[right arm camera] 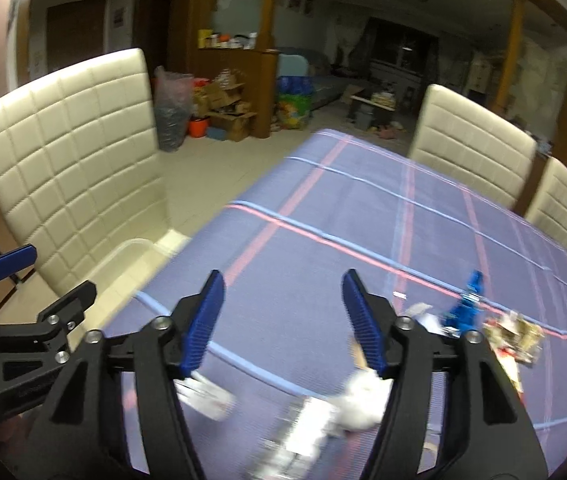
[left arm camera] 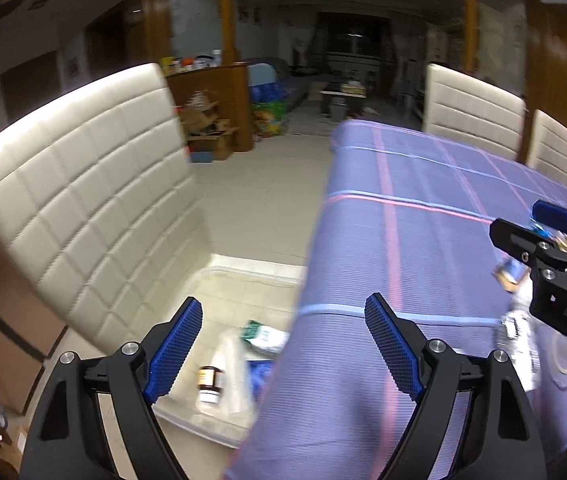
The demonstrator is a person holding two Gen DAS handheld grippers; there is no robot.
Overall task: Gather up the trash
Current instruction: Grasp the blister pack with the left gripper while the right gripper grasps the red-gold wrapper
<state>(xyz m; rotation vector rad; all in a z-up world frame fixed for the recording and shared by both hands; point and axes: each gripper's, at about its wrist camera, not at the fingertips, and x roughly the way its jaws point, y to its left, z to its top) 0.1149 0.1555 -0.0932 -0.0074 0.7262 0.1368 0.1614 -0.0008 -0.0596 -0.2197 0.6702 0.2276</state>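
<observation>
Left gripper [left arm camera: 283, 344]: jaws spread wide, nothing between the pads. It hangs over the table's left edge, one finger above the cloth, the other above the clear plastic bin [left arm camera: 219, 280] on the floor.

Bin sits on the floor just beside the table's left edge, in front of the cream quilted chair [left arm camera: 83, 184]. Inside it: a small brown jar with a white cap [left arm camera: 209, 382] lying on its side, a green-and-white packet [left arm camera: 265, 334], some clear plastic wrap.

Right gripper [right arm camera: 283, 320]: jaws parted, released, no trash pressed by either pad. No earlier view to compare. It is above the near part of the table [right arm camera: 323, 208], which wears a purple checked cloth.

Trash still on the table, near edge: crumpled white tissue [right arm camera: 363, 400] and blurred white wrappers [right arm camera: 303, 428] just below the right gripper. Toward the right edge: a blue crumpled wrapper [right arm camera: 465, 304], then a gold-and-red wrapper [right arm camera: 511, 336] just beside it.

Two more cream chairs [right arm camera: 471, 140] stand at the table's far right side. Motion blur on the near items; labels unreadable.
</observation>
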